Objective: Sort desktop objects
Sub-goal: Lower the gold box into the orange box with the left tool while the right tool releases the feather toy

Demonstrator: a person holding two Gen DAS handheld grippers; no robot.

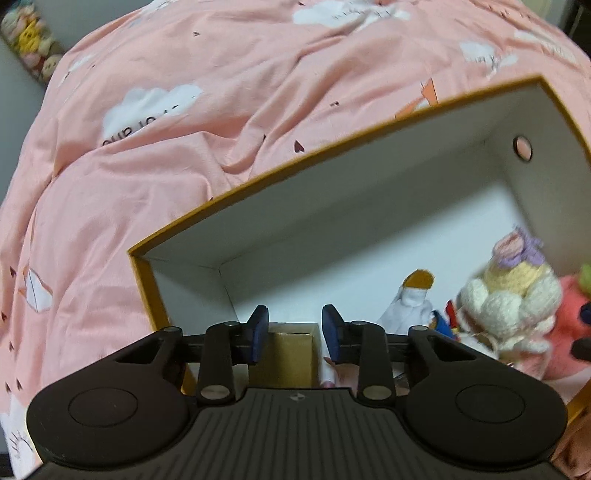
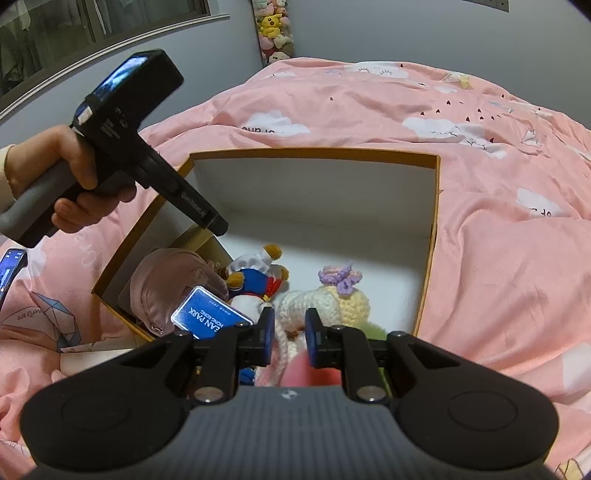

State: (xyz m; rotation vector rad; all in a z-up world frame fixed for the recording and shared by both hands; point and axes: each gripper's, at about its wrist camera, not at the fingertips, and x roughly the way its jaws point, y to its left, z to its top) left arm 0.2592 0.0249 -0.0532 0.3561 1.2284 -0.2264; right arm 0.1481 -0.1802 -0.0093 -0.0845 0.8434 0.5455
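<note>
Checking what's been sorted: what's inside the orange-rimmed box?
Inside the box: sailor plush, crocheted doll, pink cap, blue card. Anything beneath them is hidden.

A bed (image 2: 498, 229) fills most of both views, covered by a rumpled pink sheet (image 1: 184, 166) printed with white clouds, small dark hearts and paper planes. Behind the bed stands a plain grey wall (image 2: 388, 29). On that wall, above the bed's far edge, hangs a strip of plush toys (image 2: 275, 31). Left of the strip is a dark window (image 2: 55, 37) with a pale frame.
</note>
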